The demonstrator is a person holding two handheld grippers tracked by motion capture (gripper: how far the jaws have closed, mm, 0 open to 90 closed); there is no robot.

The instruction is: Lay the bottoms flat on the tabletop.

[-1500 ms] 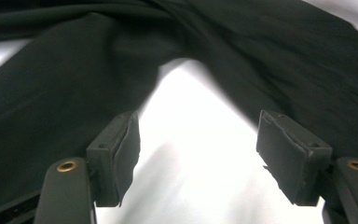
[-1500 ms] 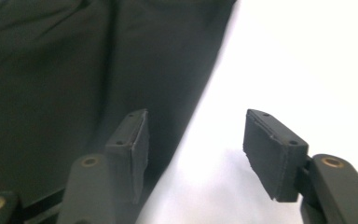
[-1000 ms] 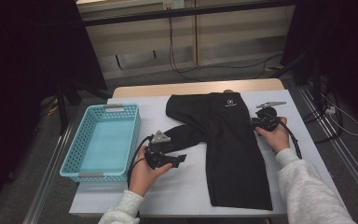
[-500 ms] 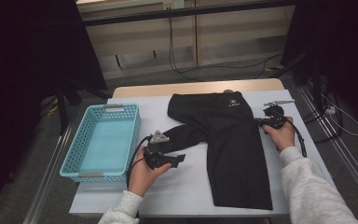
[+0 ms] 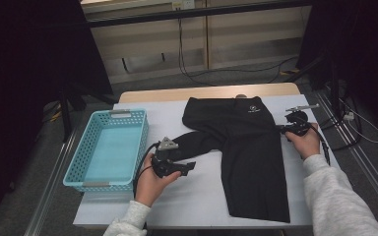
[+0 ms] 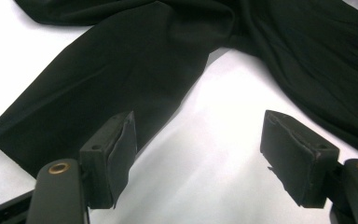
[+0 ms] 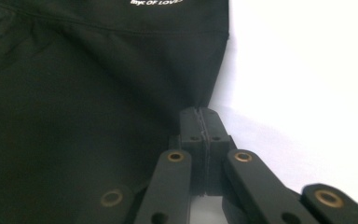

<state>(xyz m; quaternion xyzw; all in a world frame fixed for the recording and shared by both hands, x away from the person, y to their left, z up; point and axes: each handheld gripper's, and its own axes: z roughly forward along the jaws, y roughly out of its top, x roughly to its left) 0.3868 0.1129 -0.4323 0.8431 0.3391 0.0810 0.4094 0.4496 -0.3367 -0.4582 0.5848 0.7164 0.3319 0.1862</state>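
A rectangular desk with a white top and a bare wooden far edge carries two things. A light blue perforated plastic basket sits at its left side. Black fabric trousers lie spread flat right of centre, one leg angled left.

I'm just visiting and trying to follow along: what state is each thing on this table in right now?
Black pants: spread flat, one leg bent sideways toward the left gripper.
Blue basket: upright, nothing in it.
Left gripper: jaws open, over the table beside the bent leg, gripping nothing.
Right gripper: jaws shut at the pants' side edge, just below the waistband.
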